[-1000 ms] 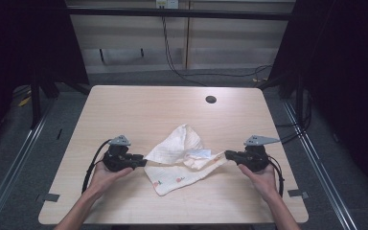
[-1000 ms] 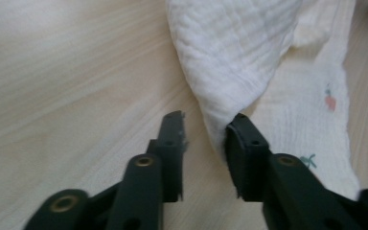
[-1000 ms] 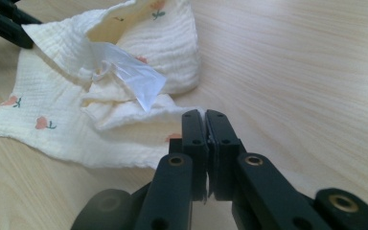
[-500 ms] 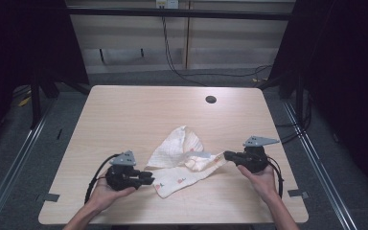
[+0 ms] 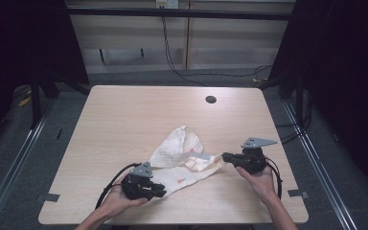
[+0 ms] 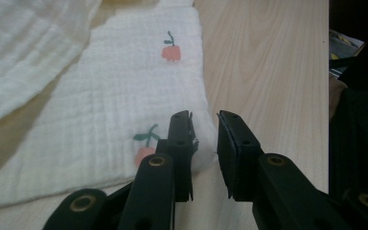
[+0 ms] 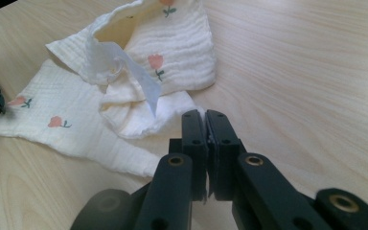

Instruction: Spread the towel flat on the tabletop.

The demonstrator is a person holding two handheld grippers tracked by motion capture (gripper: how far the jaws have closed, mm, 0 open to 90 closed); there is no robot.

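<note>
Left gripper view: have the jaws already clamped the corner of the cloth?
No, the left gripper has a clear gap between its jaws, with the corner of the white fruit-print cloth between them, unpinched.

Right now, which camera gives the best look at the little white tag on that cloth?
The right gripper view: the white tag hangs in the middle of the crumpled cloth, large and sharp. The high view shows the tag as just a small pale strip. The left gripper view shows a flat corner of the cloth with flower prints.
</note>
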